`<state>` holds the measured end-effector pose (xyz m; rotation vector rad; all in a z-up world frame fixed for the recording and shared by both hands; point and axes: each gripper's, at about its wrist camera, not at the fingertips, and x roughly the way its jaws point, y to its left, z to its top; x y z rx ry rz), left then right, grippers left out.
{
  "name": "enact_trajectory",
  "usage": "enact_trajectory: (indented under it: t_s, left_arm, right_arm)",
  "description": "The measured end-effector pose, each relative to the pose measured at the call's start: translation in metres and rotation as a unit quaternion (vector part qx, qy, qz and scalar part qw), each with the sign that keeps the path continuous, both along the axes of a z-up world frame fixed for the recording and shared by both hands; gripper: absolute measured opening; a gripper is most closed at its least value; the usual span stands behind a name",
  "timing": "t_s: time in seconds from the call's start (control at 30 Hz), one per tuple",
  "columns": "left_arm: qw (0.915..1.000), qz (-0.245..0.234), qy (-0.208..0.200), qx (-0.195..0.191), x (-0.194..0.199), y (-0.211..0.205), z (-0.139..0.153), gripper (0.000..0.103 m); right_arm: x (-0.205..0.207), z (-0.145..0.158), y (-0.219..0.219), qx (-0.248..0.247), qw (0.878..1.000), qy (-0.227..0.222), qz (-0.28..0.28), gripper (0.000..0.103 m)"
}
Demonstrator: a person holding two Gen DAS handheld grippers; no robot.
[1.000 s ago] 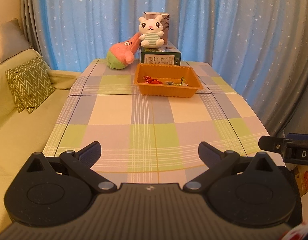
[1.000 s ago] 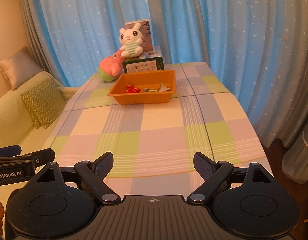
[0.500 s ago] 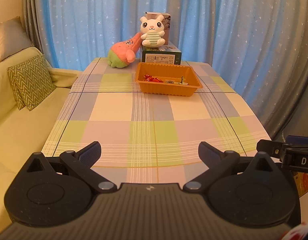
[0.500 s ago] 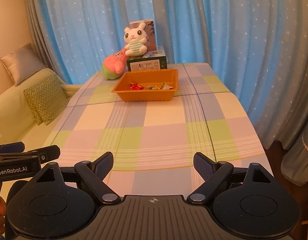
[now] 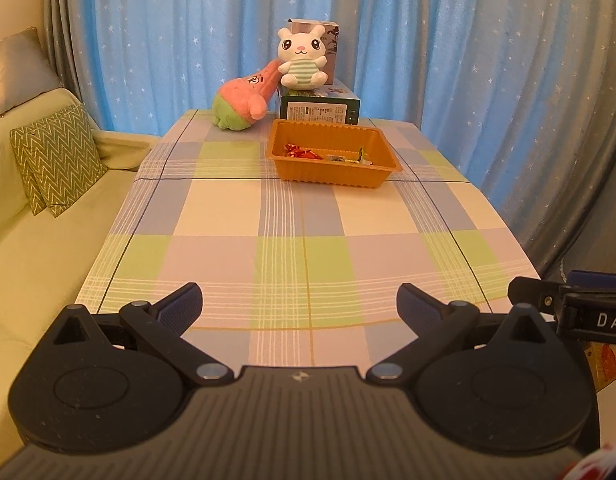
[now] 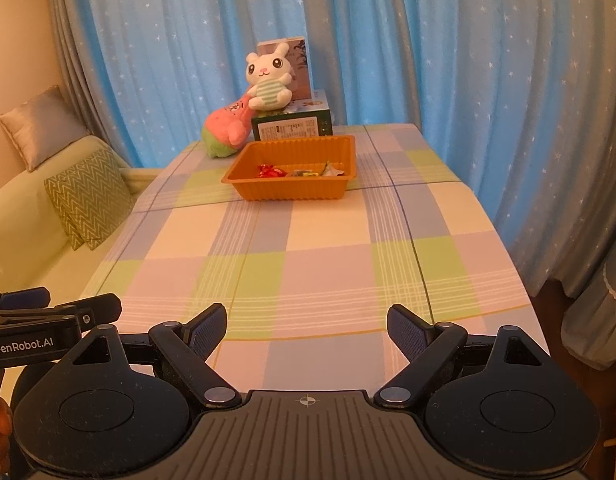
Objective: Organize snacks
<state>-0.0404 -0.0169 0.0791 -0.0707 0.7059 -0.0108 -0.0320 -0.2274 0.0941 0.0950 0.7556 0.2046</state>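
- The left tool [image 5: 299, 304] hangs above the near edge of the worktop [image 5: 308, 216], its jaws spread wide with nothing between them.
- The right tool [image 6: 307, 322] sits beside it over the same near edge, also spread wide and empty-handed.
- An orange tray [image 5: 332, 176] stands at the far end of the checked cloth, well apart from both tools.
- Inside the tray lie the snacks [image 5: 299, 153]: red-wrapped sweets to the left and a few pale and green wrappers to the right.
- Just behind the tray is a green box [image 5: 319, 109], with a white rabbit plush [image 5: 301, 60] sitting on top of it.
- A pink and green plush [image 5: 243, 100] leans against that box's left side.
- A sofa [image 5: 35, 240] with a zigzag cushion [image 5: 55, 160] runs along the left of the worktop.
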Motion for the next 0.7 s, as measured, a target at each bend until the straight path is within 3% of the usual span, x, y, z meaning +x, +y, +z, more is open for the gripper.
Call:
enact_trajectory:
  t_s: [0.7]
  left_arm:
    - [1.0000, 0.000, 0.002, -0.001, -0.0003, 0.0007, -0.0024, 0.103]
  right_arm:
    - [0.0022, -0.0022, -0.0004, 0.000, 1.000, 0.001, -0.001, 0.087]
